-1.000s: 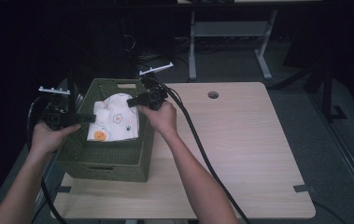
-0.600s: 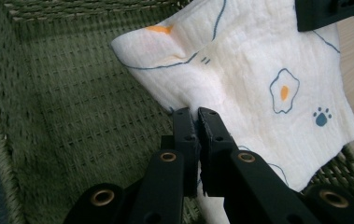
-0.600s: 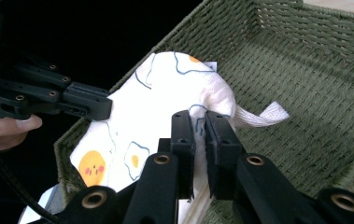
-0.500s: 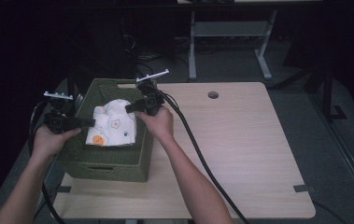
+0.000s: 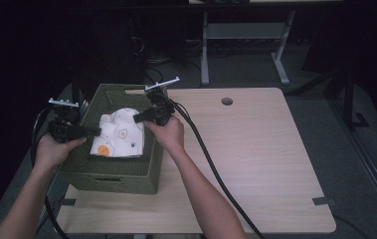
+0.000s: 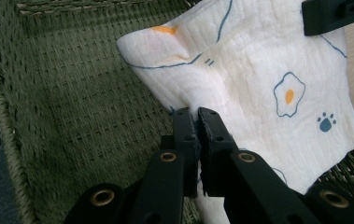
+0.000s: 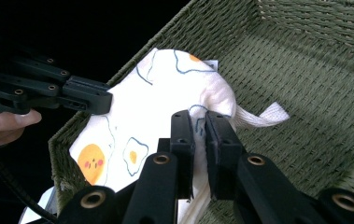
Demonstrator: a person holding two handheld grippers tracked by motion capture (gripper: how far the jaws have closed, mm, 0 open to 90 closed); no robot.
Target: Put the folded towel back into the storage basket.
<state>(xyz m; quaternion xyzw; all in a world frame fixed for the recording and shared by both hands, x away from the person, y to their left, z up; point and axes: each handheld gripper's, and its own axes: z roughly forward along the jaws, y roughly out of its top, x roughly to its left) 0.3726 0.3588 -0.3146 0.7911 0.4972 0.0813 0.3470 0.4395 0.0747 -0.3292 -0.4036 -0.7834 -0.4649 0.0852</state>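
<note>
High view: a green woven rectangular basket (image 5: 107, 174) sits at the table's 9 o'clock edge on the pale wooden table (image 5: 255, 164). Inside it, a white muslin cloth printed with fried eggs and paw marks (image 5: 119, 137) is held spread between the left gripper (image 5: 95, 130) at its 9 o'clock side and the right gripper (image 5: 137, 118) at its 2 o'clock side. The cloth hangs within the basket's walls, so by my reading the lift or placing is only part done.

Left gripper view: the jaws are pinched tight on the cloth's (image 6: 258, 74) folded edge, basket weave (image 6: 72, 93) behind at 10 o'clock.

Right gripper view: the jaws are clamped, nearly closed, on a bunched fold of the cloth (image 7: 174, 93); the left gripper (image 7: 95, 100) grips the far edge at 10 o'clock.
</note>
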